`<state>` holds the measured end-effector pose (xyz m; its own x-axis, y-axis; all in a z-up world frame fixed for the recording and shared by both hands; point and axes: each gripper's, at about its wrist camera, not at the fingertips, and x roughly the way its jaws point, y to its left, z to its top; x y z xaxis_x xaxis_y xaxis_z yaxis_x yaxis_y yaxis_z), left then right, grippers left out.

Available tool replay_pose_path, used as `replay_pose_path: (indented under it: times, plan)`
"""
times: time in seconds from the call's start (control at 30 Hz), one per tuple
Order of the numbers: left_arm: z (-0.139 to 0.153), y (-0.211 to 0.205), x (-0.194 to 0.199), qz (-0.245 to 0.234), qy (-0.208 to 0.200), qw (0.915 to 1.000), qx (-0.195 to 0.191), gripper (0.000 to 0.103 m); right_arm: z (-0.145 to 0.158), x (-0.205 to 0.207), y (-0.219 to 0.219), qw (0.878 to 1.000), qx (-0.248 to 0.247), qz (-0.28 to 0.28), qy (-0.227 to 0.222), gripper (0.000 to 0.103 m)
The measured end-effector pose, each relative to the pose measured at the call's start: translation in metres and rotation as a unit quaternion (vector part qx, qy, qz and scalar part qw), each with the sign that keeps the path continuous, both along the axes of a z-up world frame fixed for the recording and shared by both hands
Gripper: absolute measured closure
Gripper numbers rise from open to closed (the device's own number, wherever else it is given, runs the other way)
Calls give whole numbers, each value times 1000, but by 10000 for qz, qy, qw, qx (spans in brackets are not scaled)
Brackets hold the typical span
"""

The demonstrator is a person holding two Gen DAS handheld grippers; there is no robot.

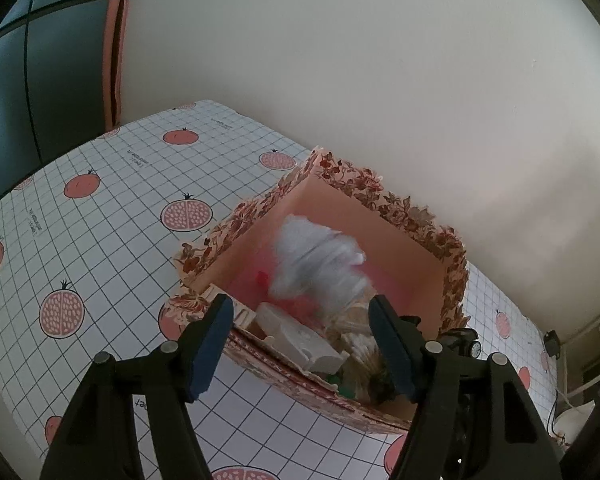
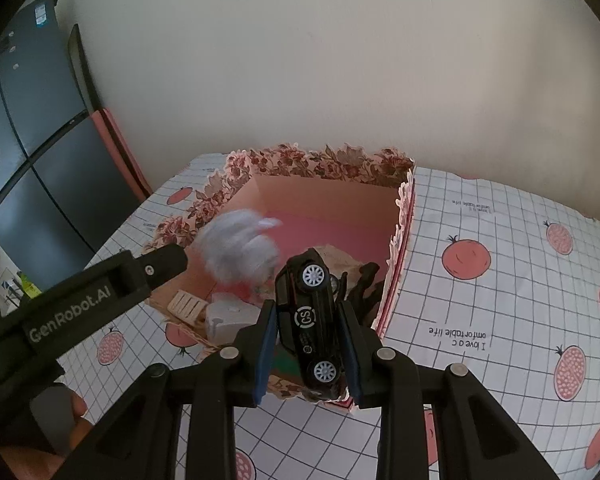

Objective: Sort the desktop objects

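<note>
Right gripper [image 2: 307,354]: tilted down over the box [image 2: 332,168] near edge, fingers clamped on toy car [image 2: 310,316], nose pointing away
Left gripper [image 1: 300,346]: tilted down over box, fingers wide, empty

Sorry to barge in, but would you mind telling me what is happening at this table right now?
A person with a gripper in each hand is sorting things into a floral cardboard box on the pomegranate-print tablecloth. The right gripper is clamped on a black toy car held over the box's near edge. The left gripper is open and empty above the box, where a blurred white fluffy thing shows, seemingly in motion, above other bits already inside.
</note>
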<state>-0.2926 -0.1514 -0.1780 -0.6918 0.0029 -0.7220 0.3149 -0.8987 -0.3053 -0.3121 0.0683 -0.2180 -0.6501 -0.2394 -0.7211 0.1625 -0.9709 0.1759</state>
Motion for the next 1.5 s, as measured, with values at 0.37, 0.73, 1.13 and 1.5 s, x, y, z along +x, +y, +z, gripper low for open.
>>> replay_pose_path:
  times: [0.37, 0.73, 1.13, 1.5]
  plan:
    - [0, 1, 1, -9, -46, 10000, 2, 32, 0, -1, 1, 10000, -42, -3, -15, 67]
    - [-2, 2, 0, 7, -92, 10000, 16, 32, 1, -1, 0, 10000, -59, 11, -7, 61]
    - [-1, 3, 0, 7, -74, 10000, 6, 32, 6, 1, 2, 10000, -64, -1, 39, 61]
    - [7, 8, 0, -7, -68, 10000, -41, 22, 19, 5, 15, 9996, -115, -156, 227, 37]
